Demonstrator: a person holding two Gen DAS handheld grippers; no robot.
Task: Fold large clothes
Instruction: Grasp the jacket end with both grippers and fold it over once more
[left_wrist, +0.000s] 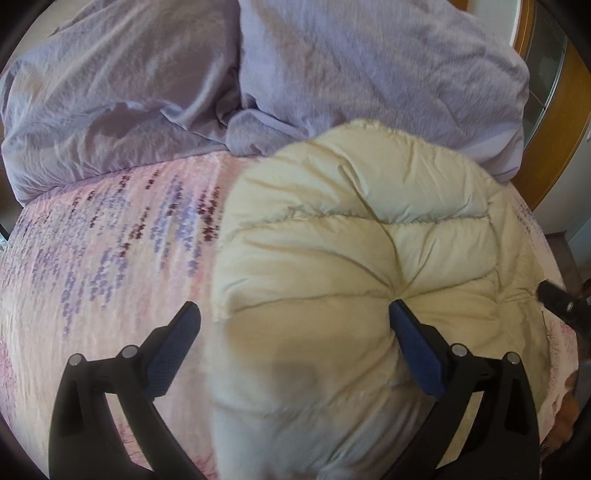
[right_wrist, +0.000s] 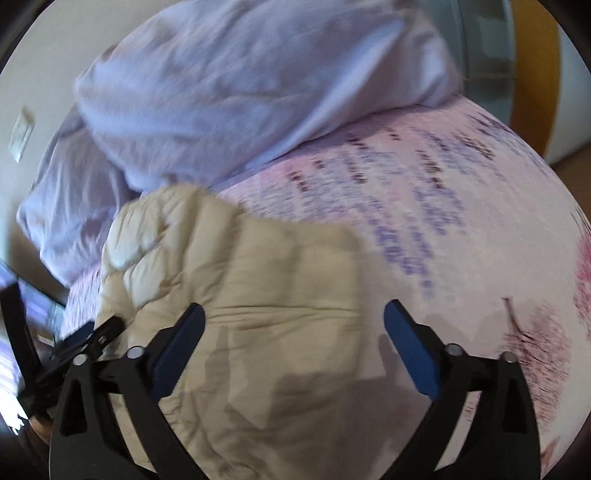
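— Looking down, what's underneath?
— A bed (left_wrist: 110, 258) with a pink flowered sheet, a lilac duvet (left_wrist: 332, 74) heaped at its far end, a wood-trimmed wall behind.
— And the jacket?
— The cream puffy jacket (left_wrist: 332, 258) lies bunched on the sheet. The left gripper (left_wrist: 295, 317) straddles one fold, fingers spread — whether they pinch it, I cannot tell. The right gripper (right_wrist: 293, 314) hangs wide open above it.
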